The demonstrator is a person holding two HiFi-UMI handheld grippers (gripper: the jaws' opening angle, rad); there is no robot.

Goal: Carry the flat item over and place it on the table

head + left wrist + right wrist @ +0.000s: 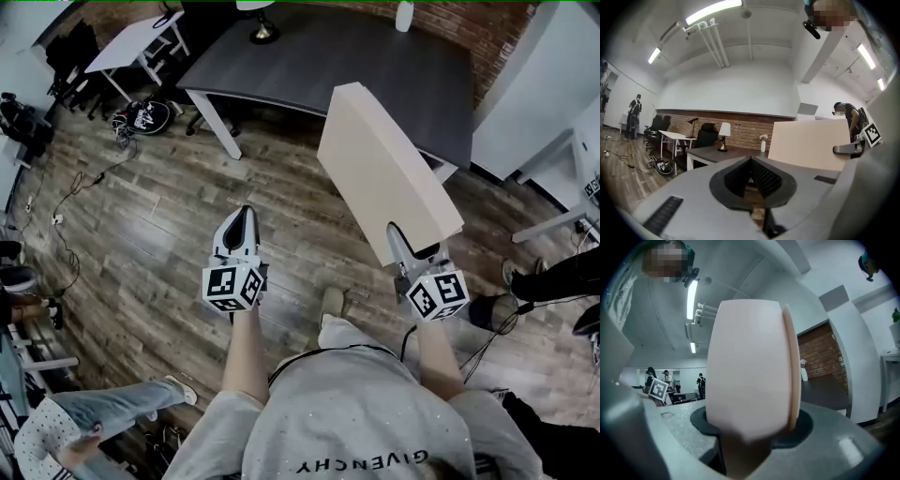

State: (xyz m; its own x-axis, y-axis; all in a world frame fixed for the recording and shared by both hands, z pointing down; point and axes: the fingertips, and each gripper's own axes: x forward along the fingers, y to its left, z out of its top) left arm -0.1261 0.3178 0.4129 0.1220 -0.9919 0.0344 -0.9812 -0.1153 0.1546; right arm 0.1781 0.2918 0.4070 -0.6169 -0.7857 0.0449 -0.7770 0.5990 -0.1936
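Head view: right tongs (409, 249) clamped on the near end of the flat board (384, 159), which reaches toward the dark bench (375, 56) at 12 o'clock. Left tongs (242, 221) are together, empty. Grip firmly and lay the board flat only once it is over the bench.

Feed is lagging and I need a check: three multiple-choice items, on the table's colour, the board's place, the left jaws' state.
1. The table beyond the board is: A dark grey; B red; C yellow.
2. The board is: A on that table; B lying on the floor; C held in the right gripper.
3. The left gripper has its jaws: A on the board; B together, empty; C spread wide.
Key: A, its top shows dark grey; C, its jaws clamp the board's lower end; B, they meet with nothing between.
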